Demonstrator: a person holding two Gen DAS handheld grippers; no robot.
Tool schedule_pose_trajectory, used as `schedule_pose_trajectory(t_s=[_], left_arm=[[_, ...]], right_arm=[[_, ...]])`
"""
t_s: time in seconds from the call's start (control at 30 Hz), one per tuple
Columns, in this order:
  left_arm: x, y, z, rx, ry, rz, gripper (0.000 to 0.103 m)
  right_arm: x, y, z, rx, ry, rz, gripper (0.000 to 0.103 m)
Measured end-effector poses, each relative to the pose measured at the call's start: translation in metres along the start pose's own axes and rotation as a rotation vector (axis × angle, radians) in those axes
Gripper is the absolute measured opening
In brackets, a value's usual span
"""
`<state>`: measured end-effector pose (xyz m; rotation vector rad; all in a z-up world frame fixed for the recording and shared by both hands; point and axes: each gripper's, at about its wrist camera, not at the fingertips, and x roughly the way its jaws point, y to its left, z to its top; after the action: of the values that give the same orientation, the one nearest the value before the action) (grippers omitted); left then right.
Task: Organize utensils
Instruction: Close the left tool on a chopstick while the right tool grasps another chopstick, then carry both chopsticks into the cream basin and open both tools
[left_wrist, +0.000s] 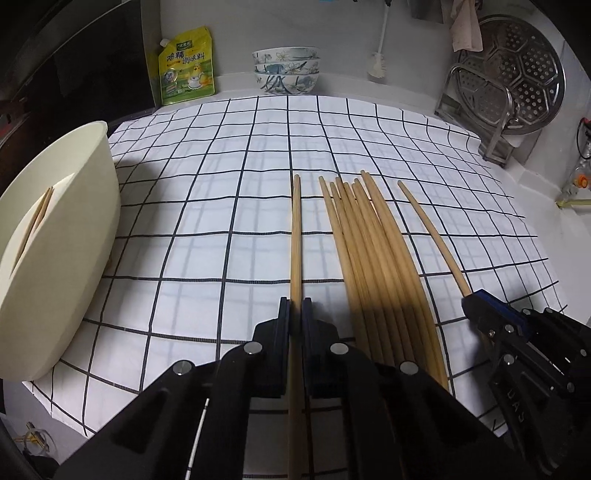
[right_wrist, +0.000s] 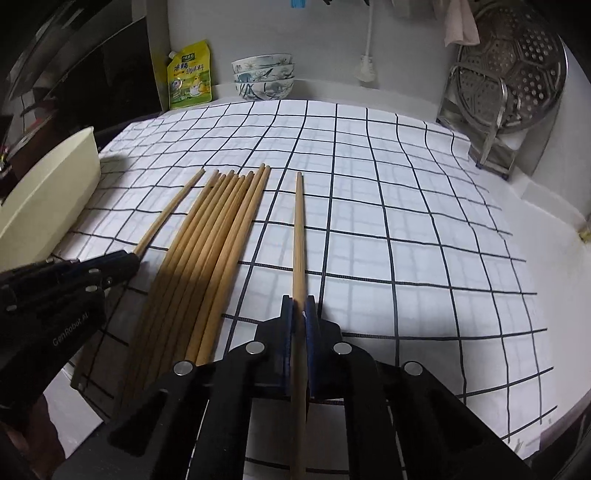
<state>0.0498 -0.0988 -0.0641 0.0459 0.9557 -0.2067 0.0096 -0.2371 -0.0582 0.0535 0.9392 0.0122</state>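
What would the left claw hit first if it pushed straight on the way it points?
Probably the checked cloth: the left claw, shut on a chopstick, points steeply down at it, and nothing else lies ahead.

Both wrist cams close, angled down; share checked cloth (left_wrist: 221, 206).

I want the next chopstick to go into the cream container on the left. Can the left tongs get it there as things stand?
Probably yes. The left tongs are shut on a chopstick, and only bare checked cloth lies between them and the cream container, whose open mouth faces that way.
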Motion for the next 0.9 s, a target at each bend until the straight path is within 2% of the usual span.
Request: schedule_pose_trajectory(t_s=[0.2, 0.53, 0.73, 0.9], left_arm=[[-0.014, 0.003, 0.0, 0.003, -0.002, -0.032, 0.007], [-0.072, 0.023, 0.016, 0.0, -0.123, -0.073, 0.007], [-0.118, 0.07, 0.027, -0.027, -0.235, -0.031, 0.007], [-0.136, 0.129, 0.03, -0.081, -0.274, 0.046, 0.007]], right_arm=[[-0.017, -0.01, 0.002, 0.076, -0.041, 0.043, 0.007], [-0.051, 0.007, 0.013, 0.135, -0.116, 0.117, 0.007], [-0.071, 0.052, 0.038, 0.112, -0.176, 0.206, 0.007], [-0.068, 0.106, 0.065, 0.063, -0.181, 0.292, 0.007]])
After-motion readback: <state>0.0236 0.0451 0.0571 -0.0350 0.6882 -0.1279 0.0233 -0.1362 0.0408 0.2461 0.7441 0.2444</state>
